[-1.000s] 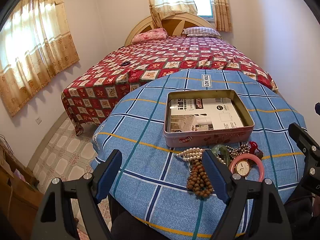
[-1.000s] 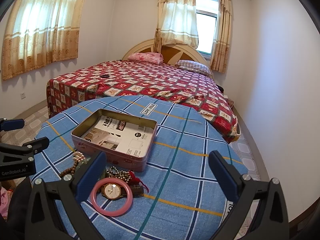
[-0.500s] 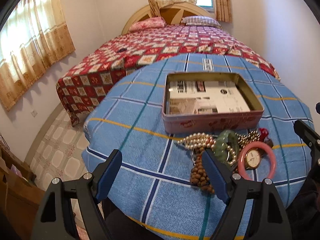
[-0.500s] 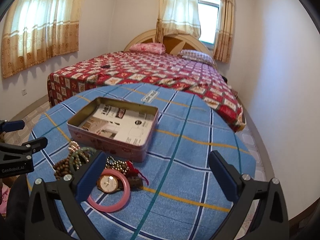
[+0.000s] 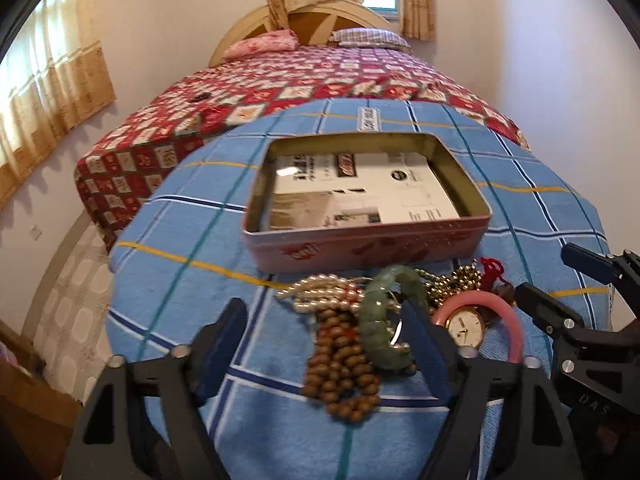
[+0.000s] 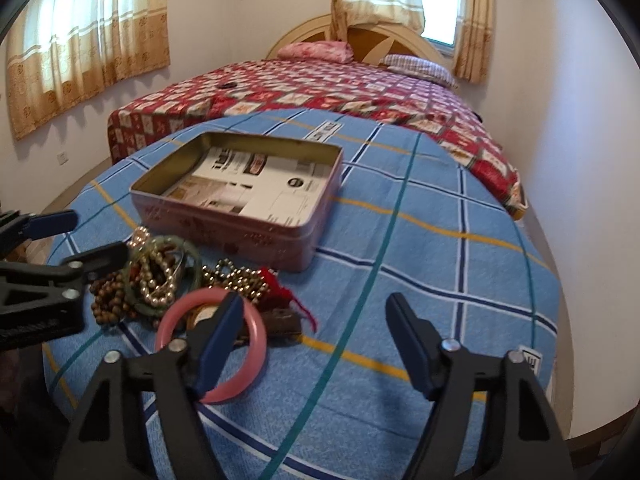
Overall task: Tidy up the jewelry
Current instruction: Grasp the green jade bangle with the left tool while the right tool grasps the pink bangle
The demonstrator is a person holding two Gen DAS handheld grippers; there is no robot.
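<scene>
An open pink tin (image 5: 366,246) (image 6: 240,236), lined with a printed sheet, stands on the blue checked tablecloth (image 5: 192,292). In front of it lies a jewelry pile: a green jade bangle (image 5: 384,320) (image 6: 138,300), brown wooden beads (image 5: 340,372) (image 6: 106,296), pearl strands (image 5: 320,290), gold beads (image 6: 234,278), a pink bangle (image 5: 508,324) (image 6: 248,360) around a watch (image 5: 464,326), and a red tassel (image 6: 280,292). My left gripper (image 5: 322,350) is open, straddling the beads and jade bangle. My right gripper (image 6: 314,334) is open, its left finger over the pink bangle.
The round table's edge (image 6: 556,320) drops off at the right and front. A bed with a red patterned cover (image 6: 320,100) stands behind the table. Curtained windows (image 6: 80,32) line the left wall. A brown box (image 5: 24,400) sits on the floor at left.
Both grippers have moved forward and down toward the jewelry pile. The pile and tin now look larger and closer. Both stay open.
</scene>
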